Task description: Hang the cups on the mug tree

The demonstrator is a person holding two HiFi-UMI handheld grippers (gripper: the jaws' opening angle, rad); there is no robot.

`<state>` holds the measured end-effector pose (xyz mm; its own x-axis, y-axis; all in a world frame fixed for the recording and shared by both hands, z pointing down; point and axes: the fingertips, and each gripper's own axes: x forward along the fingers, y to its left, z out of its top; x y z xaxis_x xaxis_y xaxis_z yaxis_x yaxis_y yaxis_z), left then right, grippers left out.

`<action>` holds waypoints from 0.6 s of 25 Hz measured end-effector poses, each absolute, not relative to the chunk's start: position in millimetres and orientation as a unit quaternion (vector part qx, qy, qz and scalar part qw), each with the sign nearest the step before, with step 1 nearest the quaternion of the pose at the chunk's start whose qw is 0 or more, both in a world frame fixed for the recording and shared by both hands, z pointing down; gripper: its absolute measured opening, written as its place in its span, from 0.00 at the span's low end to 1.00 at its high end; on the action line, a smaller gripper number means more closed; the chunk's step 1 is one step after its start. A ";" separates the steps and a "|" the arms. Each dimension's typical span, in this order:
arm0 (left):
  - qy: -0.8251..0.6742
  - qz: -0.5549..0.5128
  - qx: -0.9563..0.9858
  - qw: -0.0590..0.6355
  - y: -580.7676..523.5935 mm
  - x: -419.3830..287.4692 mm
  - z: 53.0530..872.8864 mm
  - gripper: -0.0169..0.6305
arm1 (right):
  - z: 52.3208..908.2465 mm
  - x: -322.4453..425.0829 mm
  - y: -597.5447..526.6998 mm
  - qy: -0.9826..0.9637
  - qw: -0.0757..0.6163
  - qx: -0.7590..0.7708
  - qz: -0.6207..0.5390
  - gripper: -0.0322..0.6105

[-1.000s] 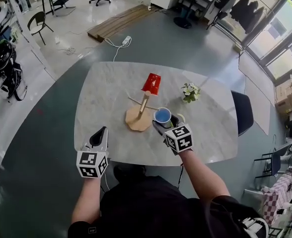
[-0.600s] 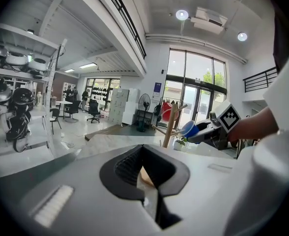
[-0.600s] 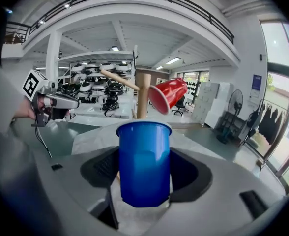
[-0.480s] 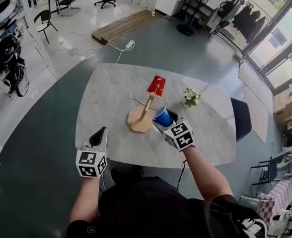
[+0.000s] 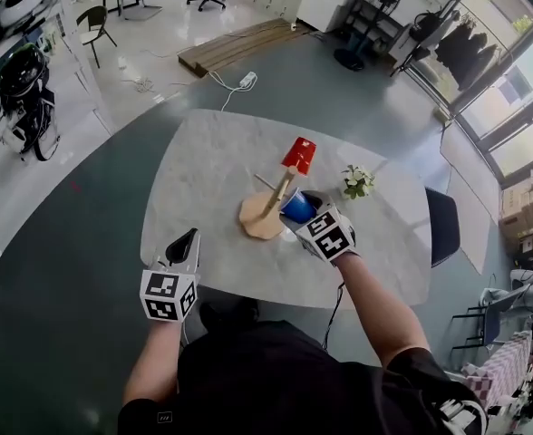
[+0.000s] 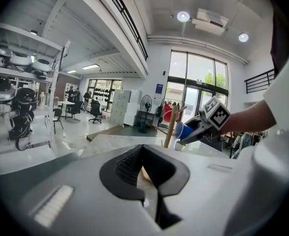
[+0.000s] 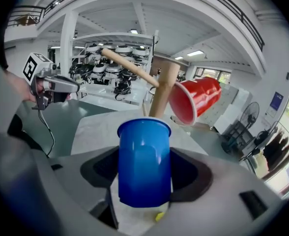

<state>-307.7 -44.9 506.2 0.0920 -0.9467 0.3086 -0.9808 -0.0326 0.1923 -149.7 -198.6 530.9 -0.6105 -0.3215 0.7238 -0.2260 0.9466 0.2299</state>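
Observation:
A wooden mug tree (image 5: 268,208) stands mid-table on a round base. A red cup (image 5: 299,153) hangs mouth-down on its top peg, and it shows in the right gripper view too (image 7: 196,99). My right gripper (image 5: 303,214) is shut on a blue cup (image 5: 297,207), held tilted against the tree's pole; its mouth (image 7: 144,128) points at the wooden pole (image 7: 160,96). My left gripper (image 5: 182,243) hovers at the table's near left edge, jaws shut and empty (image 6: 147,173).
A small potted plant (image 5: 356,180) sits on the marble table (image 5: 203,179) right of the tree. A dark chair (image 5: 443,226) stands at the table's right side. Wooden boards (image 5: 239,43) and a power strip (image 5: 246,81) lie on the floor beyond.
My right gripper has carried the blue cup up and left, from beside the tree's base to against its pole, tilting it. The left gripper has stayed put.

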 end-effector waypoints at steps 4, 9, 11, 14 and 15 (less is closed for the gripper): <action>-0.673 0.045 0.716 0.179 -42.7 -307.0 504.4 0.04 | 535.6 -156.8 -199.4 -0.883 0.444 0.127 -0.085 0.53; -0.674 0.040 0.716 0.178 -42.3 -307.1 505.8 0.04 | 547.8 -159.9 -201.7 -0.867 0.475 0.113 -0.102 0.53; -0.674 0.039 0.716 0.181 -41.4 -305.6 508.3 0.04 | 548.8 -159.9 -201.4 -0.866 0.476 0.115 -0.100 0.53; -0.673 0.038 0.715 0.185 -39.7 -305.2 511.4 0.04 | 542.5 -162.1 -201.7 -0.870 0.468 0.114 -0.106 0.53; -0.673 0.038 0.714 0.187 -39.4 -305.5 512.6 0.04 | 540.8 -162.1 -202.1 -0.871 0.465 0.113 -0.107 0.53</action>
<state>-305.5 -39.4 512.6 0.0905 -0.9476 0.3063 -0.9763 -0.0237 0.2152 -162.1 -202.1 540.8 -0.5411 -0.2965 0.7869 -0.0970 0.9515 0.2918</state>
